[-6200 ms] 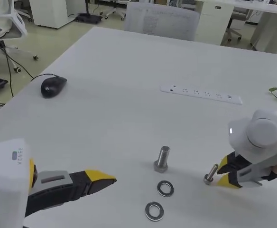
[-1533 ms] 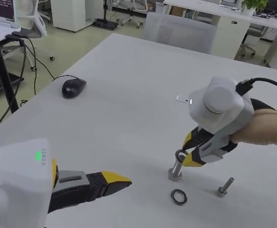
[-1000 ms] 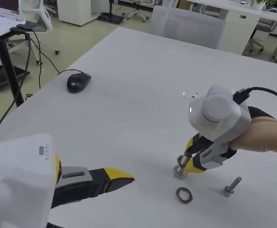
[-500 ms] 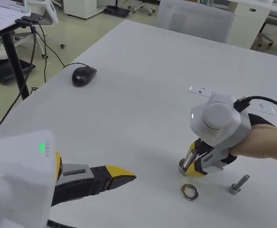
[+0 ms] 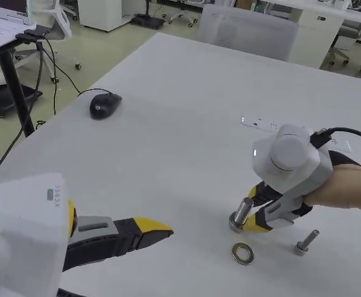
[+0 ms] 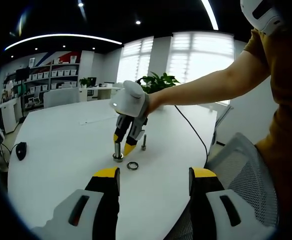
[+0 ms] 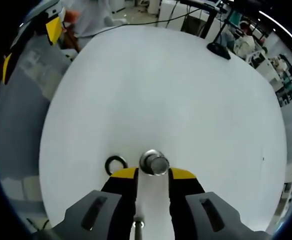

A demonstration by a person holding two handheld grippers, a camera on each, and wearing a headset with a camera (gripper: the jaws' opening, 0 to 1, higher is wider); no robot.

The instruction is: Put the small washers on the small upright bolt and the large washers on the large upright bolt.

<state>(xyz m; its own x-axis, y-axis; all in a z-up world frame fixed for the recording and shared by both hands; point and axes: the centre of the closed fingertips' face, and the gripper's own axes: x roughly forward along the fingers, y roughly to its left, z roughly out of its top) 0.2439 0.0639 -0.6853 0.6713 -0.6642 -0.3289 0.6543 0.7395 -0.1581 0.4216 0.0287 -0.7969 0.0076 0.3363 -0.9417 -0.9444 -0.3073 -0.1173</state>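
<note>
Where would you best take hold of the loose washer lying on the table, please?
Probably across its rim from straight above: the washer lies flat on the table, so pinch opposite outer edges, clear of the large bolt beside it.

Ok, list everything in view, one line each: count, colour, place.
large bolt: 1, silver, upright on the table
small bolt: 1, silver, standing right of the large bolt
loose washer: 1, silver, flat beside the large bolt
seated washer: 1, silver, around the large bolt's base
mouse: 1, black, table's left side
power strip: 1, white, beyond the bolts
table: 1, white
chair: 1, grey, far edge
right gripper: yellow-black, open, at the large bolt
left gripper: yellow-black, open, near edge
</note>
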